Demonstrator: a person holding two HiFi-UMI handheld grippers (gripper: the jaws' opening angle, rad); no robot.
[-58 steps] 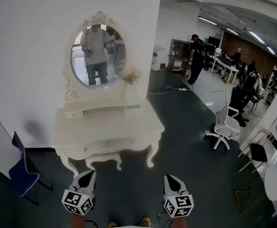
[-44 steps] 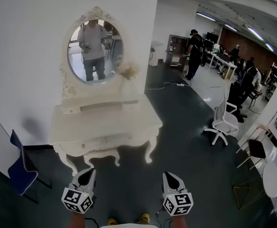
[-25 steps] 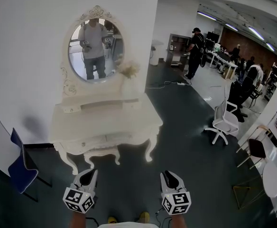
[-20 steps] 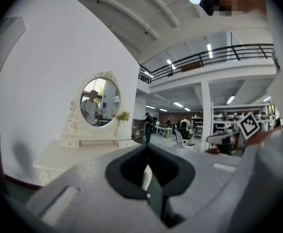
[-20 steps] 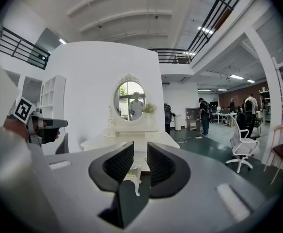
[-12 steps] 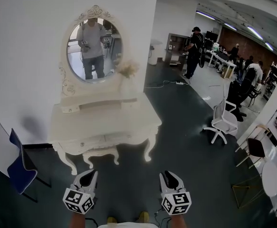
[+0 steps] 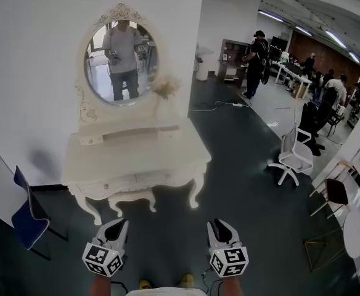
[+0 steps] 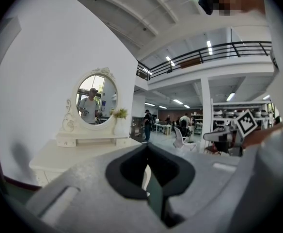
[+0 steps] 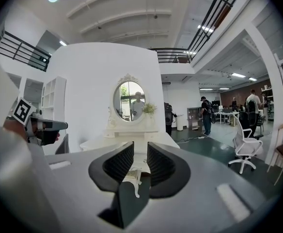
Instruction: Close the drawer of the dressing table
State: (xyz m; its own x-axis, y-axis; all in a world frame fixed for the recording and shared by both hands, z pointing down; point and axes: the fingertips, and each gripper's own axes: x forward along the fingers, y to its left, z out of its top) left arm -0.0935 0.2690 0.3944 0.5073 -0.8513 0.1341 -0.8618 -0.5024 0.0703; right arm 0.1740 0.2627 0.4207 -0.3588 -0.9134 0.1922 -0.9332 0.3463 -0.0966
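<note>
Both left tool (image 7: 114,226) and right tool (image 7: 220,223) short of dressing table (image 7: 137,156)

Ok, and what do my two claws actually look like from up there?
Both match: the left claw and right claw have pale grey, wedge-shaped bodies tapering to a point. Black pads line the jaws, visibly ribbed on the right one. Behind each sits a white cube printed with black square markers. No sleeves show at the wrists.
</note>
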